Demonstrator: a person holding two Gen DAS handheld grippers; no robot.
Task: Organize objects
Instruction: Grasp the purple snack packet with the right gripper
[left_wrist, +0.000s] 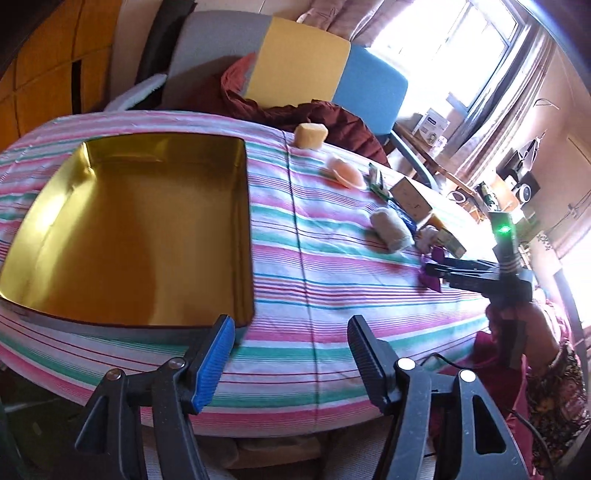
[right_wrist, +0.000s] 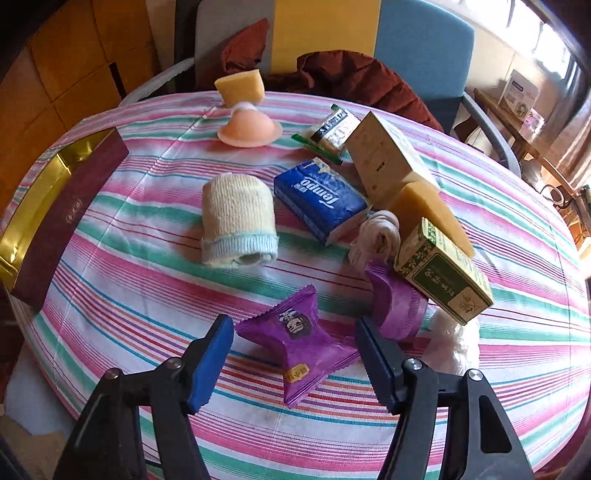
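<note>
Straddling the purple packet (right_wrist: 300, 341) on the striped desk (right_wrist: 147, 258), the right tool (right_wrist: 295, 360) is spread wide and holds nothing. Risk, as judged: the slick, crinkled wrapper may slip or buckle if the fingers close off-centre, and the purple roll (right_wrist: 397, 302) lies just beside. The left tool (left_wrist: 291, 363), equally open and empty, hovers low near the gold-lined box (left_wrist: 129, 236), which sits well apart from the clutter.
</note>
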